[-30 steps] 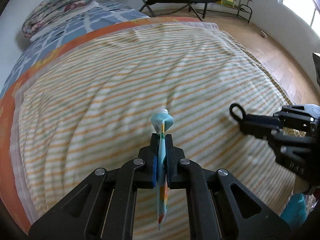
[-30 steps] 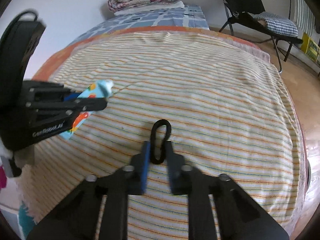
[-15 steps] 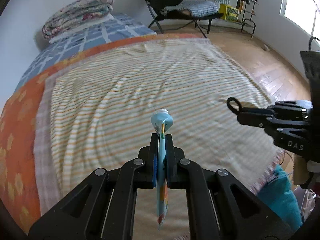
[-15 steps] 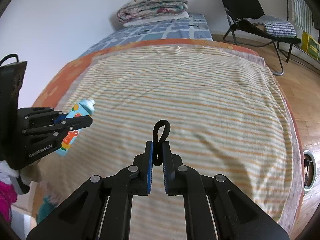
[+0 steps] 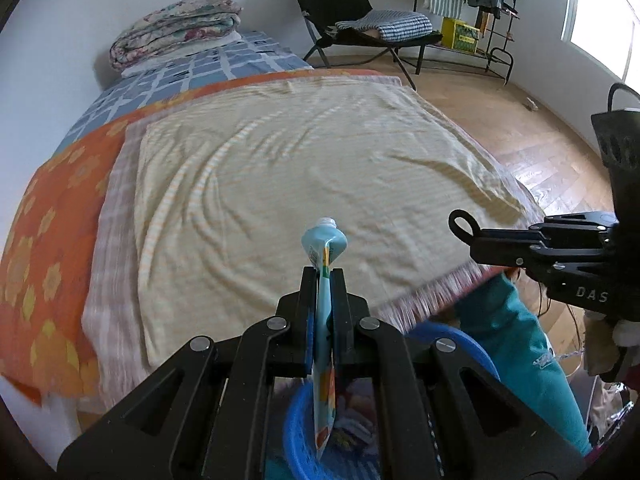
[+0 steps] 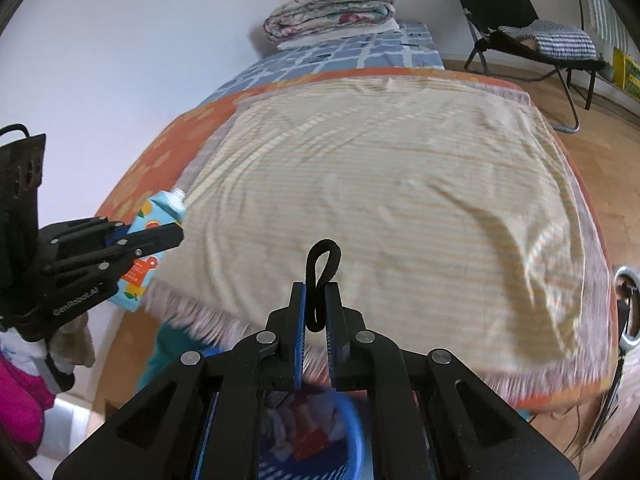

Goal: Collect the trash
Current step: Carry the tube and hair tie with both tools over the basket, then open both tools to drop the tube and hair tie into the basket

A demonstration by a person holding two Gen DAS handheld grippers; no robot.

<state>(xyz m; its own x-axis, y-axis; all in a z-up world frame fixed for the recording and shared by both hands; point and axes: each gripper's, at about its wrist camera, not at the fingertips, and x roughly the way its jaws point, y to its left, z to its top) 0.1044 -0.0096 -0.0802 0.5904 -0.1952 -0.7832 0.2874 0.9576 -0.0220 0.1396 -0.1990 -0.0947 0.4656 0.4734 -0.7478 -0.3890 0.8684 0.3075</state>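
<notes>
My left gripper (image 5: 323,280) is shut on a flattened light-blue drink carton (image 5: 325,248) with a white spout; it also shows in the right wrist view (image 6: 154,236). My right gripper (image 6: 316,296) is shut on a black hair tie (image 6: 322,268), whose loop sticks out past the fingertips; it also shows in the left wrist view (image 5: 462,222). Both grippers hang past the foot of the bed, above a blue basket (image 5: 464,344) that holds trash (image 6: 316,432).
The bed has a striped yellow blanket (image 5: 304,184) over an orange sheet (image 5: 52,216). Folded quilts (image 5: 176,28) lie at the head. A black folding chair (image 5: 360,12) and wooden floor (image 5: 532,136) are to the right. Teal cloth (image 5: 516,344) hangs beside the basket.
Both grippers have pulled back from over the bed to beyond its foot edge, each still holding its item. The blue basket has come into view below them.
</notes>
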